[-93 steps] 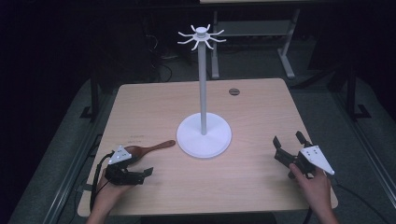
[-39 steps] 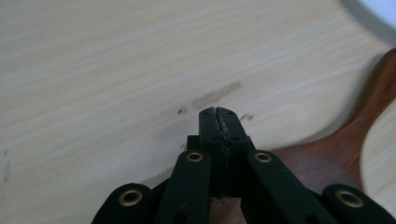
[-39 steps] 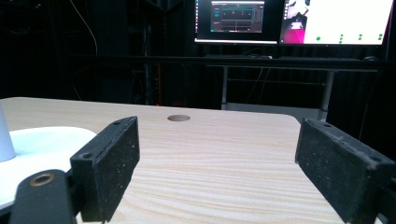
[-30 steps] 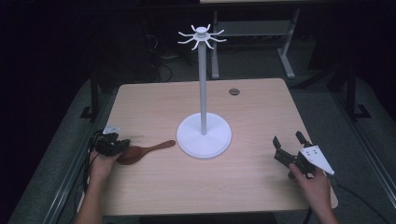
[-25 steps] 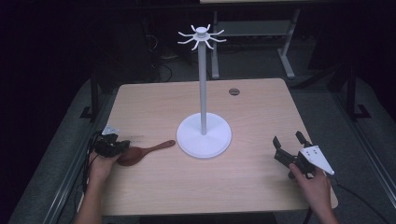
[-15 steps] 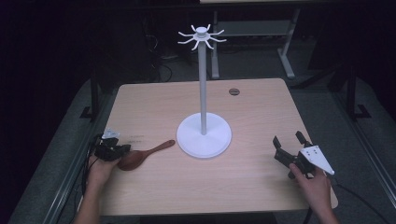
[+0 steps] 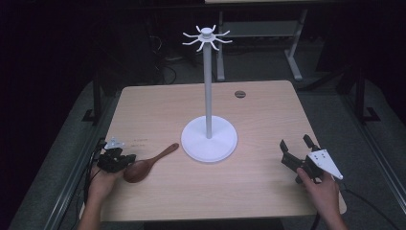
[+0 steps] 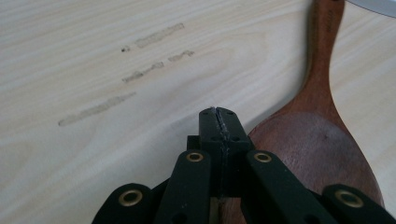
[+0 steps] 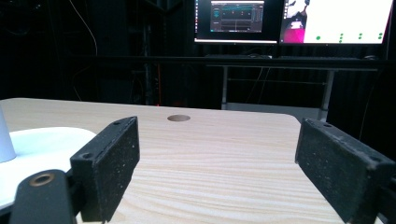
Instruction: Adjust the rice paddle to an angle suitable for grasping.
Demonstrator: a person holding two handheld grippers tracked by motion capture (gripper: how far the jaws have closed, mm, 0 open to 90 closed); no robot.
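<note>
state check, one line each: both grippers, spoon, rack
Left gripper: shut, nothing between its jaws, tips beside the spoon's bowl.
Right gripper: open, empty, low over the table.
Wooden spoon: lying flat on the table, handle toward the rack's base.
White rack: upright, hooks bare.

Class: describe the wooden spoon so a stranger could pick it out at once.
Find the white stand at the middle of the table. Just left of its round base lies the wooden spoon, bowl toward the left tool. It is the one dark brown thing there.
</note>
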